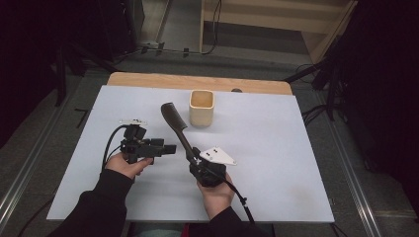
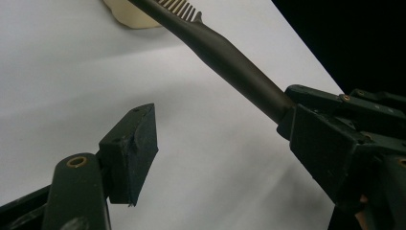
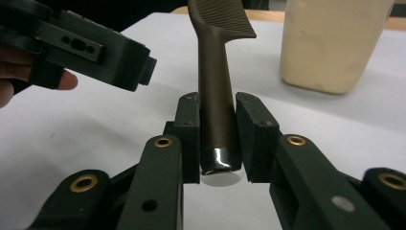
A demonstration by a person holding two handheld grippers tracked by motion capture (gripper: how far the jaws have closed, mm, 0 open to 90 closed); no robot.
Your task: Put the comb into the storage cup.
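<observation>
A dark brown comb (image 1: 174,121) slants up and to the left from my right gripper (image 1: 191,157), whose jaws are shut on the end of its handle (image 3: 216,120). The toothed head points towards a beige square cup (image 1: 201,107) and stops just left of it. My left gripper (image 1: 170,148) lies on its side to the left of the handle, pointing right at it, a short gap away. In the left gripper view its jaws (image 2: 225,143) stand open with bare table between them, and the comb handle (image 2: 230,62) crosses above.
A pale blue-white sheet (image 1: 276,163) covers the table, with a wooden edge (image 1: 148,79) at the far side. The cup (image 3: 330,43) stands upright in the back middle. Dark floor, cables and stand legs surround the table.
</observation>
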